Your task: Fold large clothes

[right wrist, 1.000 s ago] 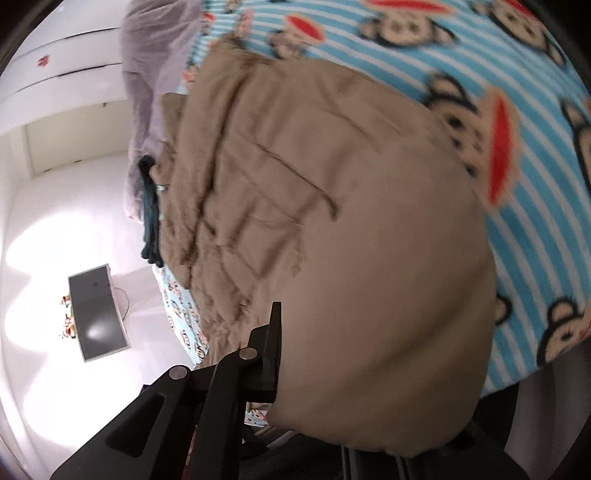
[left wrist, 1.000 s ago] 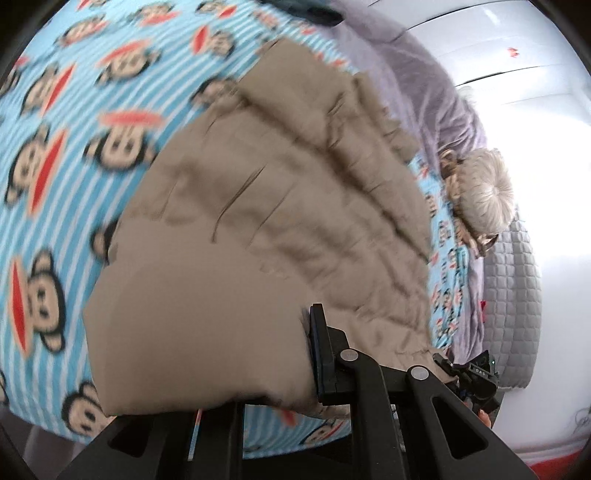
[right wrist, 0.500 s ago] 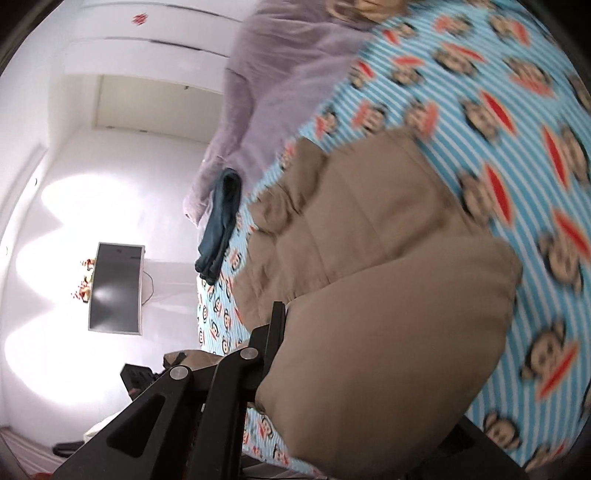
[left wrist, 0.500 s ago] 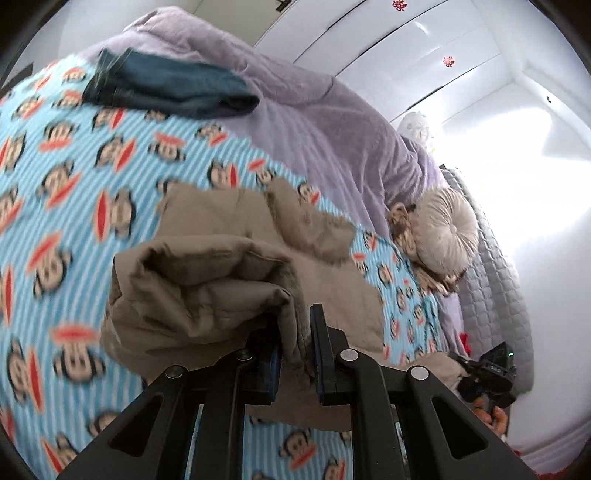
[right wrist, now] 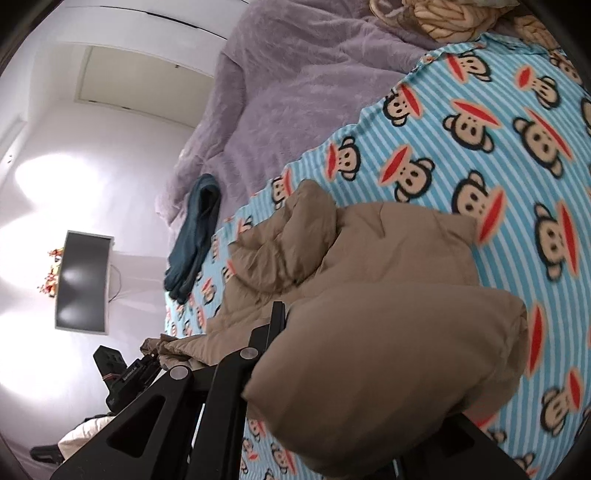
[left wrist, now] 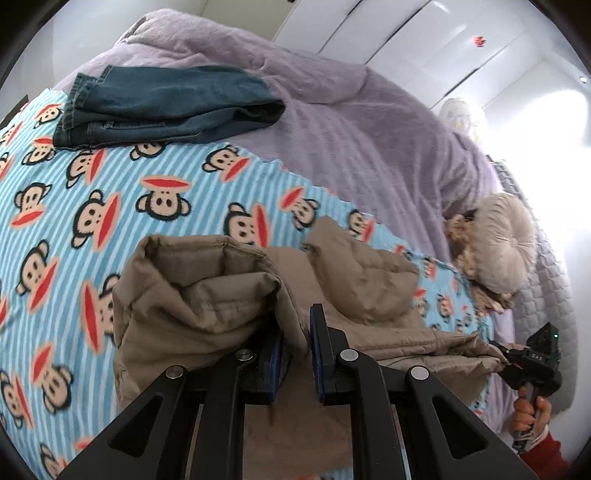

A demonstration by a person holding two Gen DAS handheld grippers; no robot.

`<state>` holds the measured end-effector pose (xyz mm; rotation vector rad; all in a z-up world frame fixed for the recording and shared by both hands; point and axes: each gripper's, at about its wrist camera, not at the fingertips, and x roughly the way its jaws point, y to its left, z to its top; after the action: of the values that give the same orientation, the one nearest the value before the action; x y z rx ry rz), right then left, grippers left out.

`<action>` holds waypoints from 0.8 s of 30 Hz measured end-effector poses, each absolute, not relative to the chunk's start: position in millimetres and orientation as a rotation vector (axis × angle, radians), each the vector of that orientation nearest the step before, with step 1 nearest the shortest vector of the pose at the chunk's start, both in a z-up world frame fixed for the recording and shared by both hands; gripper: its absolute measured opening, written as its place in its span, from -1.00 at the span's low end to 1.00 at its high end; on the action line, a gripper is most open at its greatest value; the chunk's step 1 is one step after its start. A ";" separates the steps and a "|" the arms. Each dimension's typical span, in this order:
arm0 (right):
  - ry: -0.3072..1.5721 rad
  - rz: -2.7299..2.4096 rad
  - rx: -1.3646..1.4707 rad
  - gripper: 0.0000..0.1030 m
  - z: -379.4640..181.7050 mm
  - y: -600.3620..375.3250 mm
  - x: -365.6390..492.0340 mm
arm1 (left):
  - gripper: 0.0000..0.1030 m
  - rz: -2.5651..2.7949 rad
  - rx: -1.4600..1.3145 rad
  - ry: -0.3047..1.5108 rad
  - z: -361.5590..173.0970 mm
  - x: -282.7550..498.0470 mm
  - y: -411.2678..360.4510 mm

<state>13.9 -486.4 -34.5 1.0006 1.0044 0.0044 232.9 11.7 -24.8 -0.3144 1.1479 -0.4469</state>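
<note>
Left gripper (left wrist: 297, 354): nearest item in its own view, black frame with blue pads, jaws pinching a fold of the tan padded jacket (left wrist: 207, 295) between them. The fabric bunches up just beyond the pads and hangs down beneath them.

Right gripper (left wrist: 511, 356): seen at the right of the left view, held by a hand (left wrist: 530, 410) with a red sleeve (left wrist: 546, 454) below it. In its own view one black finger (right wrist: 275, 325) shows, with tan fabric draped over the rest; the jaws are closed on the jacket's edge.

Tan padded jacket: quilted, beige, partly lifted at the near edge by both grippers, the rest lying crumpled on the monkey-print blanket (left wrist: 74, 206). A hood-like lump sits at its far side.

Monkey-print blanket: blue and white stripes, cartoon monkey faces with red mouths; spread under the jacket and beyond it.

Folded jeans (left wrist: 162, 107): dark blue, lying farther off, across the border of the blanket and the lilac bedspread (left wrist: 351, 122), well apart from the jacket.

Round cream cushion (left wrist: 504, 243): on the bed's right end, beside the quilted grey headboard (left wrist: 554, 295).

Dark screen (right wrist: 83, 280): on the far white wall in the right view.

White wardrobe doors (left wrist: 406, 33): farthest, behind the bed.
</note>
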 end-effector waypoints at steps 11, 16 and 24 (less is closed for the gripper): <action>1.145 -0.151 1.073 -0.84 -150.0 -511.2 88.3 | -0.69 -0.348 -0.155 1.191 -109.9 284.7 -32.6; 1.113 -0.158 1.134 -0.84 -174.3 -517.1 93.8 | -0.41 -0.317 -0.128 1.168 -117.2 293.3 -38.4; 1.114 -0.143 1.108 -0.51 -162.2 -521.4 96.3 | 0.97 -0.278 -0.008 1.035 -76.3 280.1 -38.0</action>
<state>96.3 -521.4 -162.2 1.1083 1.1140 -0.1432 280.1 -38.0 -76.3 -0.0083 1.0354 -0.2784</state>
